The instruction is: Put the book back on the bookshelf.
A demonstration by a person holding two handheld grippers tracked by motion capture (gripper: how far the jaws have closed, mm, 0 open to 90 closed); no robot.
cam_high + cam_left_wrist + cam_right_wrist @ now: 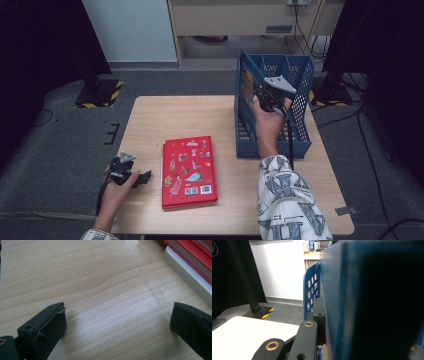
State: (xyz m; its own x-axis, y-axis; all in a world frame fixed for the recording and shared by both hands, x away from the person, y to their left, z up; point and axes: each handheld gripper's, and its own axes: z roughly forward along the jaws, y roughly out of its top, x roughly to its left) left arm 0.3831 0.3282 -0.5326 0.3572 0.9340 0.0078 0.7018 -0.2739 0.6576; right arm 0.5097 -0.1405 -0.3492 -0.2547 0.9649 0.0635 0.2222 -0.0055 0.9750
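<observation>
A blue slotted file rack (300,75) stands at the table's back right. An upright book (245,82) with a colourful cover sits in its leftmost slot, and my right gripper (265,96) is shut on that book's near edge. In the right gripper view the book's blue cover (374,302) is pressed against one black finger (319,320), with the rack's perforated wall (311,287) behind. A stack of red books (189,170) lies flat at the table's middle front. My left gripper (142,177) rests just left of the stack, open (117,312) over bare wood, with the stack's edge (190,255) at upper right.
The wooden table (150,115) has bare room at its back left. Dark stand bases with yellow-black tape (100,92) sit on the grey floor beyond the table. A cable (291,145) trails from the right gripper along the sleeve.
</observation>
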